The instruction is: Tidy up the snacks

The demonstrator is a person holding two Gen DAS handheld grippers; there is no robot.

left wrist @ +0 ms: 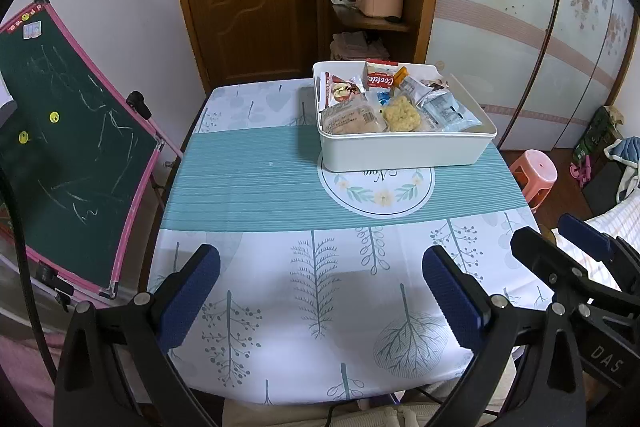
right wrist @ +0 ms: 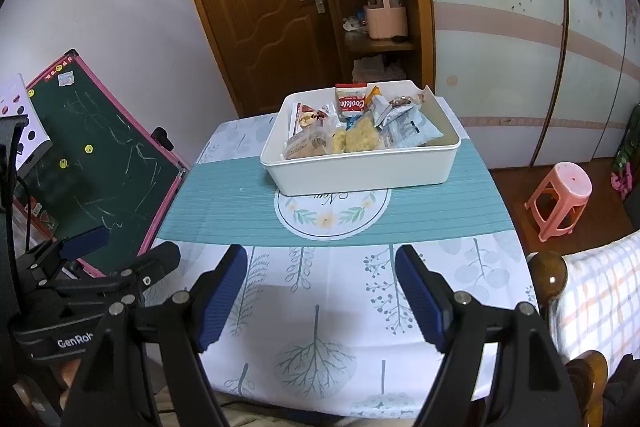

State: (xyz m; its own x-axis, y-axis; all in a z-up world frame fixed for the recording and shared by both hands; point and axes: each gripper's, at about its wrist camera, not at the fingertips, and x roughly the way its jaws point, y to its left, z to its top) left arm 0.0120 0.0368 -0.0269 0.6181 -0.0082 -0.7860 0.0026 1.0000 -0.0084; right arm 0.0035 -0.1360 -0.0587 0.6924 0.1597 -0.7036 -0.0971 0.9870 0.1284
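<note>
Snacks (left wrist: 392,103) sit heaped in the white bin (left wrist: 404,149) at the table's (left wrist: 280,267) far side. I hold my left claw (left wrist: 320,291) and right claw (right wrist: 322,293) spread and bare over the near cloth: packing finished, or sorting ahead.

Snacks (left wrist: 396,103) piled in white bin (left wrist: 404,149).

chalkboard (left wrist: 72,147) cut off left, snack labels (left wrist: 444,109) unreadable
</note>
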